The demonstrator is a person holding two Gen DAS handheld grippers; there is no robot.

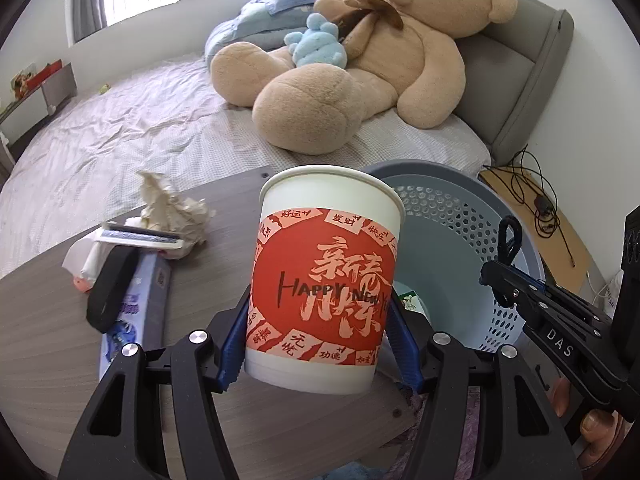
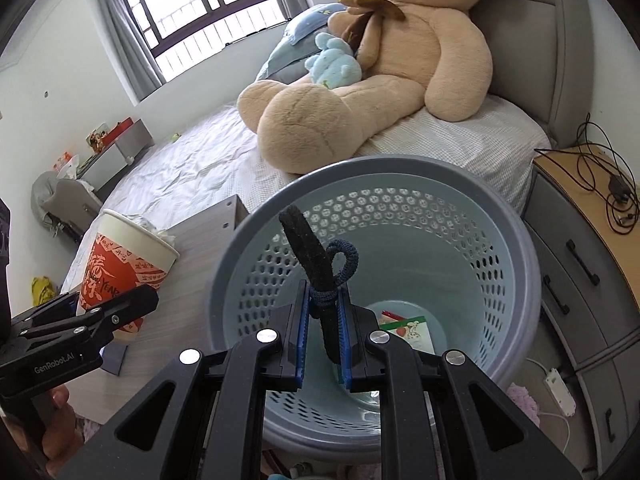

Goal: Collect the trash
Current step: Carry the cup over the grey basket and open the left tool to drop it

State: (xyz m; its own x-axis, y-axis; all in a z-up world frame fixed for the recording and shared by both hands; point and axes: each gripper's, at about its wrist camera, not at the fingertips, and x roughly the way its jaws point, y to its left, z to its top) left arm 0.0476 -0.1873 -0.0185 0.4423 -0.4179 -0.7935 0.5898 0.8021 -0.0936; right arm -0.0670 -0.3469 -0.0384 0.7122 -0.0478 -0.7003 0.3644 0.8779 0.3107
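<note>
My left gripper (image 1: 320,320) is shut on a red-and-white paper cup (image 1: 324,276), held upright over the grey wooden table (image 1: 224,240), just left of the basket. The blue-grey perforated basket (image 2: 520,272) stands beside the table, with a small printed carton (image 2: 412,330) on its bottom. My right gripper (image 2: 324,296) is shut on a black strap with a dark blue elastic loop (image 2: 316,264) and hangs over the basket's opening. The cup (image 2: 124,264) and left gripper (image 2: 120,308) show at the left in the right wrist view. The right gripper (image 1: 504,276) shows at the right in the left wrist view.
On the table lie a crumpled tissue (image 1: 172,208), a black band (image 1: 112,284) and a blue box (image 1: 140,312). A big teddy bear (image 1: 360,60) sits on the bed behind. A nightstand with cables (image 2: 600,200) stands right of the basket.
</note>
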